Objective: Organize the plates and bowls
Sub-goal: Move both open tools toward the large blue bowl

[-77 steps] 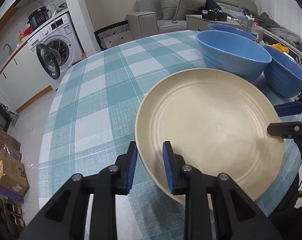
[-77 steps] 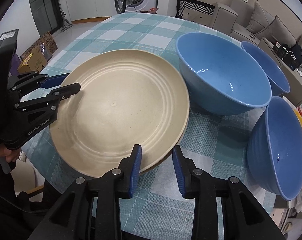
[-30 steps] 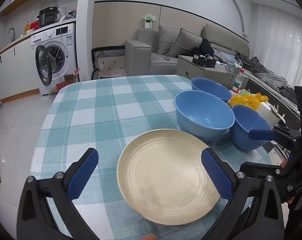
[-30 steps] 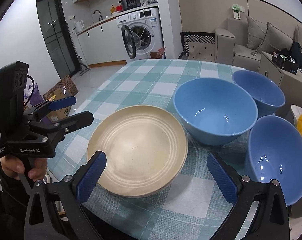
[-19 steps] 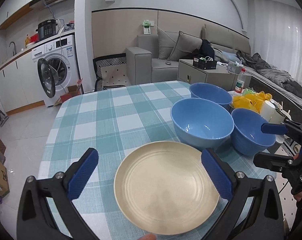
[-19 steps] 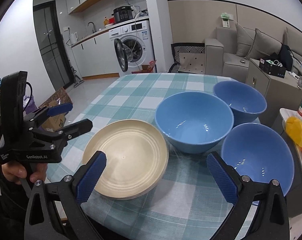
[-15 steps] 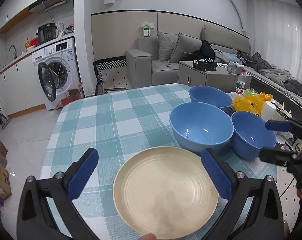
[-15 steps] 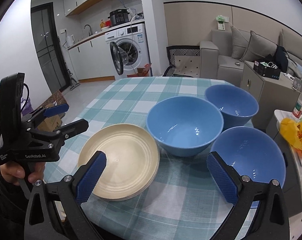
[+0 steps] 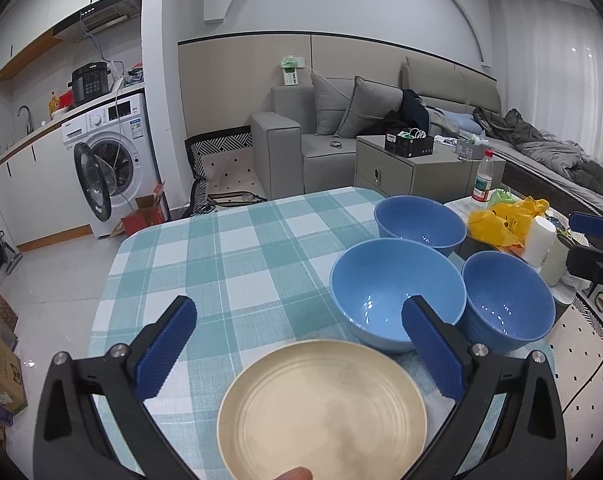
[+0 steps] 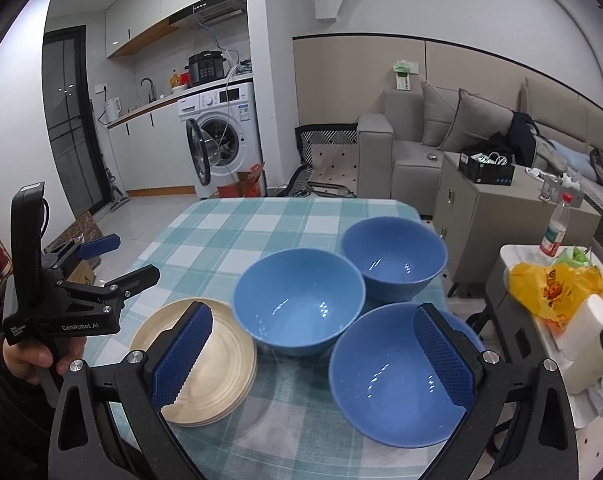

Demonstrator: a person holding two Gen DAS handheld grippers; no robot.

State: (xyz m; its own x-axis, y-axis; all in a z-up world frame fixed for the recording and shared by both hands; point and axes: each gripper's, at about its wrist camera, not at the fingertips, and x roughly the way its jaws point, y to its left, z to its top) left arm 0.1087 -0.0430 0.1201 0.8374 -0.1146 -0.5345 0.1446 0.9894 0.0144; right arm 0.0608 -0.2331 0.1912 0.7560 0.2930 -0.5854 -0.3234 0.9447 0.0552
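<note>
A stack of cream plates (image 9: pixel 321 404) lies at the near edge of the checked table (image 9: pixel 237 264). Three blue bowls sit to its right: a middle bowl (image 9: pixel 393 296), a far bowl (image 9: pixel 419 222) and a near-right bowl (image 9: pixel 505 300). My left gripper (image 9: pixel 299 314) hangs open above the plates, holding nothing. In the right wrist view my right gripper (image 10: pixel 312 316) is open and empty, above the plates (image 10: pixel 217 364), the middle bowl (image 10: pixel 297 296) and the nearest bowl (image 10: pixel 393 376). The far bowl (image 10: pixel 393 244) is behind them. The left gripper (image 10: pixel 131 258) shows at the left in a hand.
A low side table (image 10: pixel 517 256) at the right carries a yellow bag (image 10: pixel 549 284), a bottle (image 10: pixel 555 232) and a white cup (image 10: pixel 585 340). A grey cabinet (image 9: pixel 405 168) and sofa (image 9: pixel 321 140) stand behind the table. A washing machine (image 9: pixel 113 160) with its door open stands at the far left.
Both grippers went from nearly shut at the top plate's rim to wide open, and have pulled back and up from the table. The plates and bowls stay where they were.
</note>
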